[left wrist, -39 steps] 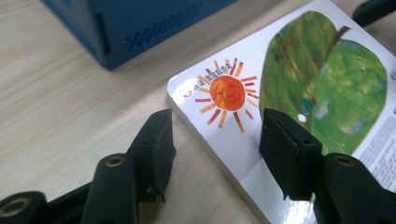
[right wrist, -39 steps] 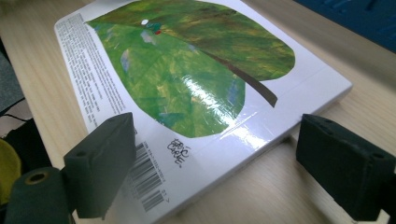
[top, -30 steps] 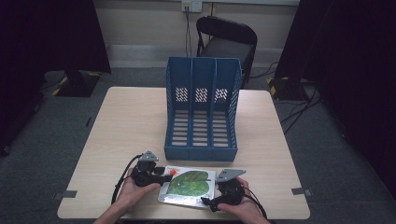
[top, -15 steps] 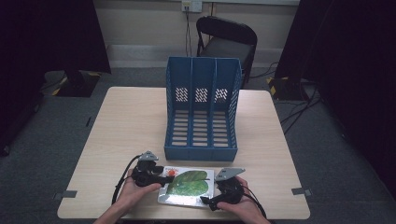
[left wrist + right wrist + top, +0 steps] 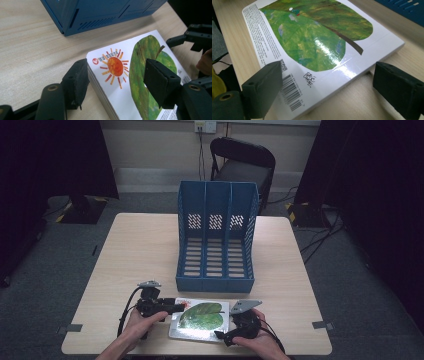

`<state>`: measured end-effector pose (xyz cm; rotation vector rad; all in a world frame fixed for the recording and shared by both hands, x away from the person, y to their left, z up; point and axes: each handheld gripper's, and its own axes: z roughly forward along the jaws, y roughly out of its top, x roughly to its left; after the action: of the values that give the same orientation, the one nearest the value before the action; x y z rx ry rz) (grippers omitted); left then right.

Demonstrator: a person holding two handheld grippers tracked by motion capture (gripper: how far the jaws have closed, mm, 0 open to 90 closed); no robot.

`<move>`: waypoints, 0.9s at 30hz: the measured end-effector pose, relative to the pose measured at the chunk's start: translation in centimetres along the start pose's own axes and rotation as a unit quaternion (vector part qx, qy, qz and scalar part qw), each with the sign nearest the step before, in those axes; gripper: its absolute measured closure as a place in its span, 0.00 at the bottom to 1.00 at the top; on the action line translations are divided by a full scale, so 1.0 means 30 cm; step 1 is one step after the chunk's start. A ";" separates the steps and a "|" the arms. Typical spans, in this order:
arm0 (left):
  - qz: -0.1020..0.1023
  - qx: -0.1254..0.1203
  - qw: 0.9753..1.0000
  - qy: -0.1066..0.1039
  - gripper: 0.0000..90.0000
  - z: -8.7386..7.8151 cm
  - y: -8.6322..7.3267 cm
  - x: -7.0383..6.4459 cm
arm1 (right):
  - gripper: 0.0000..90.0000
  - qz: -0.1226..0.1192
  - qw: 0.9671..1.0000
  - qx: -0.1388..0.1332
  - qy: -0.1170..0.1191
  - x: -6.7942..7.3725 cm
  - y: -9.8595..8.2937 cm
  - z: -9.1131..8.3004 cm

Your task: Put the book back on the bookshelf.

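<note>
Both grippers, left (image 5: 175, 308) and right (image 5: 220, 336), spread wide, flank a glossy green-leaf picture book (image 5: 201, 319) lying flat on the wooden table (image 5: 135, 250) before a blue three-slot file rack (image 5: 216, 240); gripping and lifting remain undone.

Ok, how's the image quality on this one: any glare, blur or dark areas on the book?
High view: the table is evenly lit, the room's edges dark, and the book small and soft. Right gripper view: white glare streaks across the glossy cover, but the barcode stays readable; the near jaws are slightly blurred. Left gripper view: the sun print is sharp, and the blue file rack casts a soft shadow.
</note>
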<state>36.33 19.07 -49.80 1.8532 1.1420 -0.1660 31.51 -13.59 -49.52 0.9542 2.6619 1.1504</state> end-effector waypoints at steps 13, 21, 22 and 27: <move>-0.057 0.010 0.994 -0.091 0.52 -0.008 -0.016 0.009 | 0.08 -0.023 1.000 0.017 0.010 0.033 -0.020 -0.011; -0.017 0.034 0.996 -0.075 0.49 0.005 -0.012 -0.029 | 0.08 -0.021 1.000 0.017 0.016 0.030 -0.016 -0.009; -0.014 0.033 0.997 -0.073 0.49 0.006 -0.012 -0.030 | 0.08 -0.022 0.999 0.017 0.017 0.030 -0.014 -0.008; -0.013 0.045 0.995 -0.094 0.48 0.026 -0.010 -0.044 | 0.08 -0.024 0.999 0.012 0.023 0.032 -0.006 0.003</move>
<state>35.61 17.68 -49.72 1.8584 1.0428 -0.4031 30.67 -13.09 -49.56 0.8731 2.7256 1.1465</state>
